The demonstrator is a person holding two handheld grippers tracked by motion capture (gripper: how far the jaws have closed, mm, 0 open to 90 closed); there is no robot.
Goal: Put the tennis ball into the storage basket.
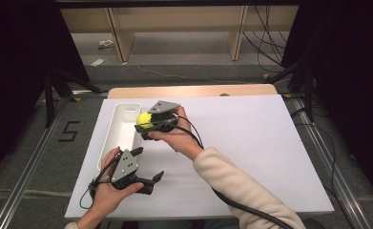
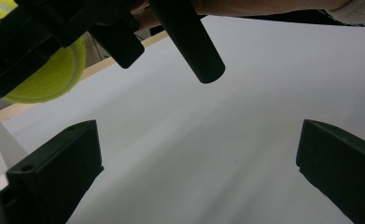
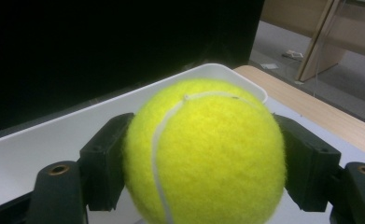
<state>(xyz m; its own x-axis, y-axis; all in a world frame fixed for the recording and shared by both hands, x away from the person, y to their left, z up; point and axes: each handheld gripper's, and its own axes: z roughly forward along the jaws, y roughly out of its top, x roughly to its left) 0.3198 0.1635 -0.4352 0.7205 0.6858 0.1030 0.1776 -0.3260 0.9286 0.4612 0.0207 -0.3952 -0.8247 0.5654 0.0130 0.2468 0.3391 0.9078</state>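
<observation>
Fuzzy round tennis ball, smooth, perhaps plastic white tray

White board over a wooden table; shelving, perhaps, behind.

Right gripper raised, jaws clamped, left gripper low, jaws wide apart

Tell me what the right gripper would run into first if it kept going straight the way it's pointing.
Most likely the white tray: the right gripper, shut on the tennis ball, points over its near rim toward the tray's inside. Depth is unclear, so it might pass above it.
</observation>
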